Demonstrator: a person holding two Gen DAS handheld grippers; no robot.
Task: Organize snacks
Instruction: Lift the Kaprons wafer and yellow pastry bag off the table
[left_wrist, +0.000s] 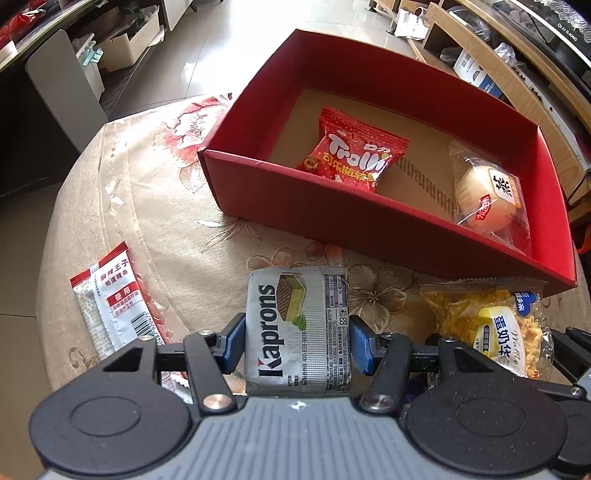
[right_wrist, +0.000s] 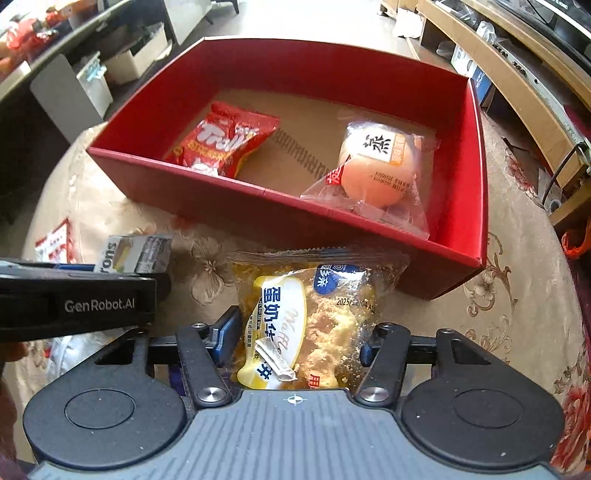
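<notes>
My left gripper (left_wrist: 295, 325) is shut on a silver Kaprons wafer pack (left_wrist: 299, 332), its blue pads pressing both long sides just above the floral tablecloth. My right gripper (right_wrist: 299, 328) is shut on a yellow waffle packet (right_wrist: 314, 317), which bulges up between the fingers. Beyond both stands an open red box (left_wrist: 332, 206) (right_wrist: 258, 199). Inside it lie a red Trolli bag (left_wrist: 351, 155) (right_wrist: 221, 140) on the left and a clear-wrapped round bun (left_wrist: 487, 195) (right_wrist: 376, 166) on the right. In the right wrist view the left gripper's black body (right_wrist: 74, 302) and the wafer pack (right_wrist: 136, 251) show at the left.
A red and white sachet (left_wrist: 110, 295) (right_wrist: 55, 240) lies on the round table (left_wrist: 166, 184) to the left of the left gripper. A grey chair back (left_wrist: 62, 92) stands past the table's far left edge. Shelves with clutter (right_wrist: 517, 74) run along the right.
</notes>
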